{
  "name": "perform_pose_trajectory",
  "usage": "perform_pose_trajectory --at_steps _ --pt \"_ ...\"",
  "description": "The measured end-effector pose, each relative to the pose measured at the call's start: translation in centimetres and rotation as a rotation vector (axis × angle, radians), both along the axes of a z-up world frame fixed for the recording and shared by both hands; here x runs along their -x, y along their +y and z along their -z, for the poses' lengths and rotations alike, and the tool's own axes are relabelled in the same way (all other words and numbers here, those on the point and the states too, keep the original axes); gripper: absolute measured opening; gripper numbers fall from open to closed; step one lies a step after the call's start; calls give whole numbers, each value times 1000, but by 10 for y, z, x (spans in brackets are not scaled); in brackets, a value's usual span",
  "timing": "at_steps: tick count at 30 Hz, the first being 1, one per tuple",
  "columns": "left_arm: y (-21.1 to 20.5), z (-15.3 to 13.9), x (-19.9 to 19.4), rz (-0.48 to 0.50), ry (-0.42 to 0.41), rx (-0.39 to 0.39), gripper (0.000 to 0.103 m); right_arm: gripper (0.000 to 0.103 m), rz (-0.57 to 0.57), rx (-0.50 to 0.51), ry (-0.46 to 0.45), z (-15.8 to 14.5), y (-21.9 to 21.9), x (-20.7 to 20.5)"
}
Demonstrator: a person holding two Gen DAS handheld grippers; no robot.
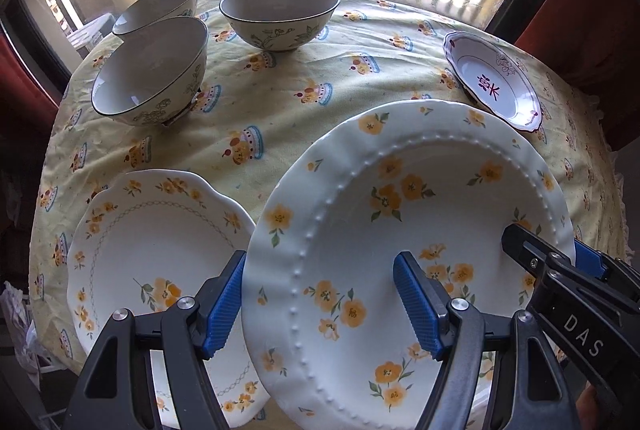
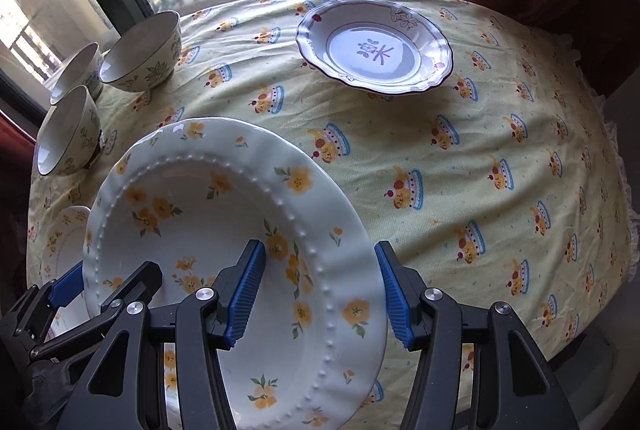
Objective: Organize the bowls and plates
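A big white plate with yellow flowers and a beaded ring [image 1: 400, 213] [image 2: 192, 213] hangs tilted above the table, carried between both grippers. My left gripper [image 1: 320, 306] is shut on its left rim, one blue pad outside the edge and one on the inner face. My right gripper [image 2: 320, 298] is shut on the opposite rim in the same way, and it shows at the plate's far edge [image 1: 560, 262] in the left wrist view. A scalloped flowered plate [image 1: 160, 238] [image 2: 64, 238] lies on the cloth just left of and below the lifted plate.
Three cream bowls [image 1: 152, 69] [image 1: 160, 5] [image 1: 280, 13] stand at the back left. A small dish with purple markings [image 2: 372, 49] sits at the back right. The yellow tablecloth [image 2: 460, 169] covers a round table before a window, with dark red curtains at both sides.
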State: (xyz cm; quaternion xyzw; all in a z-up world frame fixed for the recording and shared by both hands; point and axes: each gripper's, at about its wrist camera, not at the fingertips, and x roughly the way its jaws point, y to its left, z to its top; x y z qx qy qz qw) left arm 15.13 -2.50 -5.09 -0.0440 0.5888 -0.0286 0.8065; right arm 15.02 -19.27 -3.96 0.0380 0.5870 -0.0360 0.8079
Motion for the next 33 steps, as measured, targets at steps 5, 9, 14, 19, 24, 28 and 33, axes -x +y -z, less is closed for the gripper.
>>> perform_pose_trajectory --at_steps 5,9,14,19,24,28,33 --pt "25 -5 5 -11 -14 14 73 59 -7 11 -17 -9 23 3" --pt "42 -7 9 -20 -20 25 73 59 -9 18 -24 -14 41 7" --pt "66 -5 16 -36 -17 37 73 59 -18 27 -22 -14 65 12" --pt "89 1 22 -54 -1 39 73 59 -31 29 -15 -11 89 16" --pt "112 10 29 -75 24 49 73 59 -58 29 -3 -4 114 18" --pt "127 19 33 -96 44 57 73 59 -84 43 14 2 134 19" --pt "139 31 34 -102 69 63 74 59 -104 49 36 12 150 16"
